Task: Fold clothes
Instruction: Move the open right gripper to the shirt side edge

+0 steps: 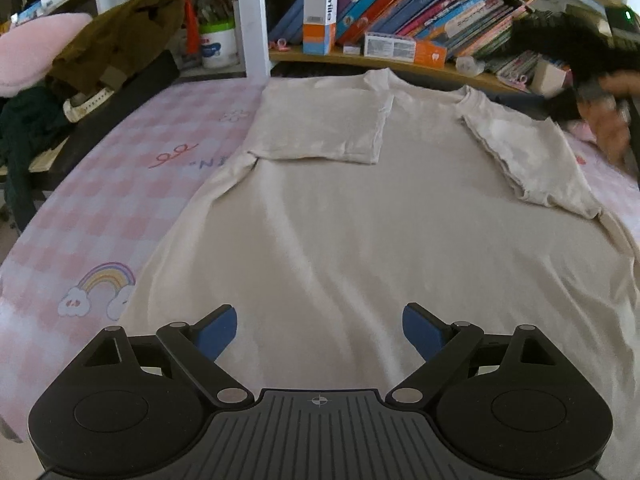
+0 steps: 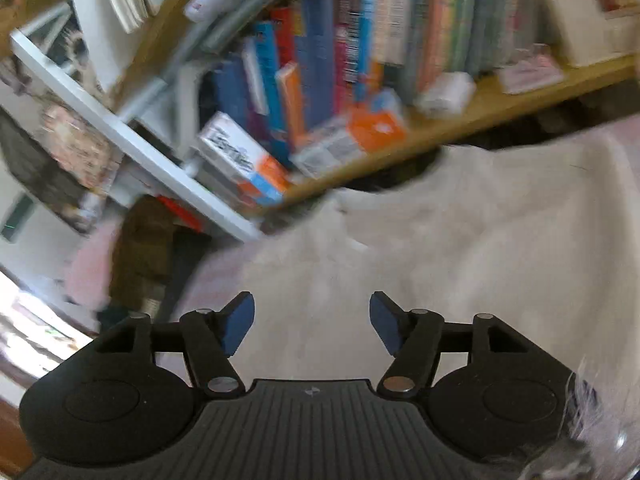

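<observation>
- T-shirt (image 1: 340, 216): cream, spread flat on pink checked bed sheet (image 1: 120, 200), both sleeves folded inward, collar toward the bookshelf (image 1: 400, 60), long axis running away from the camera.
- White tub (image 1: 218, 46) beside the shelf post, holding pencils.
- Left gripper (image 1: 319, 330): jaws wide, holding nothing, above the hem end.
- Right gripper (image 2: 312, 326): jaws wide, holding nothing, view blurred.

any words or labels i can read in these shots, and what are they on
"Clinmilo" or something close, only half legible: upright white and orange box on the shelf.
"N.": pink checked sheet, mostly hidden by the cream T-shirt.
Book spines and the flat carton: too small.
Right wrist view: too blurred.
</observation>
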Action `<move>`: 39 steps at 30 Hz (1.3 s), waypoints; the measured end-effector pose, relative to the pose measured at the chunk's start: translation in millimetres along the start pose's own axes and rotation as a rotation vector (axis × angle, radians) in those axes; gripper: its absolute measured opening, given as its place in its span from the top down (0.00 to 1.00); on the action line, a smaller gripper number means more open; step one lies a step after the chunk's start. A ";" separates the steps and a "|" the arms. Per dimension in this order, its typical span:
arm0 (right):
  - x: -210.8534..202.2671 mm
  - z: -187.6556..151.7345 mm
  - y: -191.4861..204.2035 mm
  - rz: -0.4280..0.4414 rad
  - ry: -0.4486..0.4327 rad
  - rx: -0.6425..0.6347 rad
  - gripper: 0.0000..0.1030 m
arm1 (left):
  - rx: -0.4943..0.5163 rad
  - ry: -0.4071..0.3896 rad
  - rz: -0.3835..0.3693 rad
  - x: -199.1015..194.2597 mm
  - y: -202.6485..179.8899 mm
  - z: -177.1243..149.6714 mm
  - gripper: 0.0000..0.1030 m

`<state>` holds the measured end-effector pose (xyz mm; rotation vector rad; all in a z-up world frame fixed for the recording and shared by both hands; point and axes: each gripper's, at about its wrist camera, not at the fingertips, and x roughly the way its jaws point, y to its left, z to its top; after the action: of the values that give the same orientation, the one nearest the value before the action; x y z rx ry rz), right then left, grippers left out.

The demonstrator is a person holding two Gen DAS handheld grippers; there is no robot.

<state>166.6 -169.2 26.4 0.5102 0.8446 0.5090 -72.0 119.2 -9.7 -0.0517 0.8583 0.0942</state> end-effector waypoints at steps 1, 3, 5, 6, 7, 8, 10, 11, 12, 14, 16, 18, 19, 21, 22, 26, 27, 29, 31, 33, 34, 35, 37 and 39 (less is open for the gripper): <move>-4.3 -6.7 -1.6 -0.050 0.011 -0.023 0.40 | 0.001 0.001 -0.004 0.7 -0.8 -0.1 0.11; -14.2 -22.1 -4.5 -0.124 0.033 -0.078 0.40 | -0.004 0.004 -0.014 2.4 -1.4 -0.2 0.11; -28.7 -42.5 -3.0 -0.182 0.034 -0.149 0.40 | -0.012 0.009 -0.024 4.7 -1.5 0.7 0.11; -35.1 -51.5 -1.6 -0.214 0.026 -0.184 0.40 | -0.016 0.011 -0.027 5.4 -1.8 1.3 0.11; -41.6 -60.5 -0.2 -0.246 0.018 -0.219 0.40 | -0.020 0.011 -0.031 6.0 -2.2 1.9 0.11; -47.6 -68.5 0.5 -0.285 -0.001 -0.255 0.40 | -0.023 0.011 -0.034 6.5 -2.9 2.9 0.11; -62.2 -82.3 -1.7 -0.358 -0.046 -0.299 0.41 | -0.027 0.009 -0.041 7.1 -5.7 5.4 0.11; -70.0 -87.2 -5.0 -0.394 -0.070 -0.307 0.41 | -0.028 0.009 -0.044 7.3 -7.5 6.4 0.11; -77.4 -91.4 -8.5 -0.430 -0.093 -0.310 0.41 | -0.027 0.008 -0.048 7.5 -9.6 7.5 0.11; -87.0 -94.0 -17.5 -0.535 -0.108 -0.310 0.44 | -0.021 0.007 -0.056 7.5 -14.8 9.9 0.11; -91.4 -91.5 -28.1 -0.604 -0.092 -0.301 0.53 | -0.010 0.006 -0.063 7.1 -20.7 11.4 0.11; -93.8 -87.5 -40.6 -0.616 -0.067 -0.276 0.54 | -0.001 0.005 -0.070 6.7 -26.1 12.5 0.11; -94.8 -85.8 -46.0 -0.605 -0.058 -0.264 0.54 | 0.004 0.005 -0.072 6.6 -28.8 12.9 0.11; -96.3 -82.5 -55.3 -0.582 -0.043 -0.244 0.54 | 0.011 0.006 -0.074 6.2 -34.0 12.9 0.11; -96.8 -80.6 -58.8 -0.571 -0.042 -0.230 0.55 | 0.013 0.008 -0.074 5.9 -36.0 12.4 0.11; -94.3 -67.2 -72.3 -0.543 -0.047 -0.168 0.55 | 0.024 0.025 -0.070 5.9 -43.4 8.7 0.11; -91.9 -61.1 -76.1 -0.540 -0.049 -0.156 0.55 | 0.028 0.030 -0.068 6.1 -45.4 7.6 0.11; -86.4 -47.4 -83.5 -0.528 -0.049 -0.130 0.55 | 0.035 0.041 -0.064 6.6 -49.3 5.4 0.11; -79.4 -31.4 -89.6 -0.500 -0.045 -0.103 0.58 | 0.045 0.049 -0.060 6.6 -53.2 3.5 0.11; -72.1 -16.1 -93.5 -0.458 -0.042 -0.080 0.59 | 0.061 0.054 -0.050 4.7 -57.1 1.4 0.11; -68.4 -9.3 -95.3 -0.439 -0.043 -0.069 0.61 | 0.066 0.056 -0.043 3.8 -58.1 0.3 0.11; -63.8 -2.3 -97.3 -0.423 -0.041 -0.059 0.62 | 0.068 0.058 -0.036 3.0 -58.8 -0.8 0.11; -52.1 10.2 -102.7 -0.414 -0.022 -0.038 0.66 | 0.068 0.062 -0.019 1.6 -59.3 -2.2 0.11; -40.6 19.3 -109.7 -0.426 -0.005 -0.020 0.72 | 0.067 0.067 -0.002 0.1 -59.4 -3.5 0.11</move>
<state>183.0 -282.0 -6.2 0.2998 0.9127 0.1249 -68.4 59.8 -11.6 0.0068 0.9274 0.0625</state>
